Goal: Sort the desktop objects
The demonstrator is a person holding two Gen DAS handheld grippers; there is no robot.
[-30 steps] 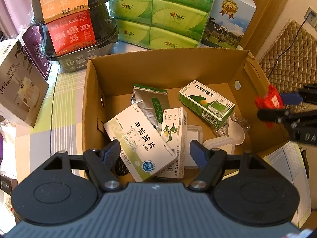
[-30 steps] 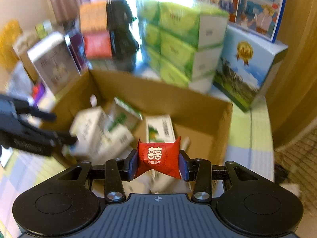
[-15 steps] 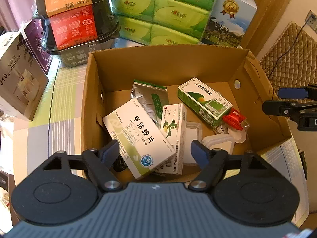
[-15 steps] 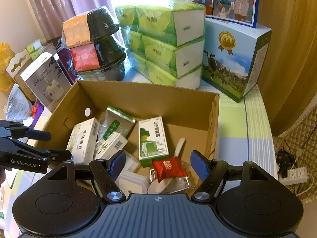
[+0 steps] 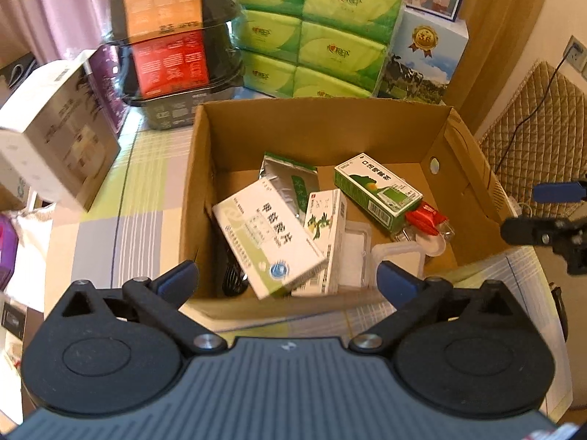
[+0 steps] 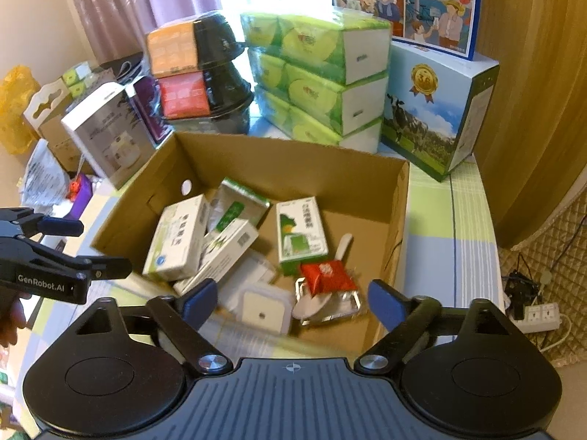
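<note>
a home: curtains (image 6: 110, 7), stacked tissue packs (image 6: 315, 77), checked tablecloth (image 6: 451, 227)

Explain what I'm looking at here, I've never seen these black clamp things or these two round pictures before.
These are two hand-held grippers, each carried by a person, each with a fisheye camera looking along its two fingers. One picture comes from the left gripper, the other from the right gripper; each also shows the other at its edge. Both are open and hold nothing. Below them sits an open brown cardboard box on a striped tablecloth. Inside lie white-and-green medicine boxes, a silver foil pouch, a white plastic spoon and a small red packet. Green tissue packs stand behind.
</note>
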